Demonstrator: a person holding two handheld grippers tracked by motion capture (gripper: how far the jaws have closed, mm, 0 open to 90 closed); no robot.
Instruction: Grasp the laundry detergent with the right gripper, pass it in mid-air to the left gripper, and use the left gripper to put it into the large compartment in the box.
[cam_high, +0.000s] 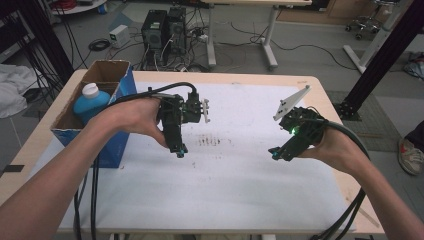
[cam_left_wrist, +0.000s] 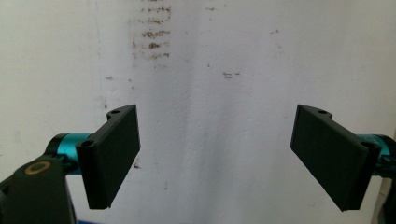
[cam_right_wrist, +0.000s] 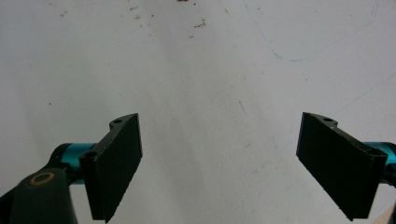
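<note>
Your left gripper (cam_high: 178, 149) hovers over the white mat (cam_high: 225, 190), jaws spread wide, nothing between; your right gripper (cam_high: 276, 154) likewise; cardboard box (cam_high: 107, 75) with blue bottle (cam_high: 91, 102) sits beyond your left gripper.

Blue bottle (cam_high: 91, 103) upright in cardboard box (cam_high: 111, 70); stained white mat (cam_high: 240, 170).

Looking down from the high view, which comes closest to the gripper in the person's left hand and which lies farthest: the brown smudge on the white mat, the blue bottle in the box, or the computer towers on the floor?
From the left gripper:
1. Brown smudge, just beside it on the white mat.
2. Blue bottle, off to the left, standing in the cardboard box.
3. Computer towers, beyond the table's far edge, on the floor.
</note>
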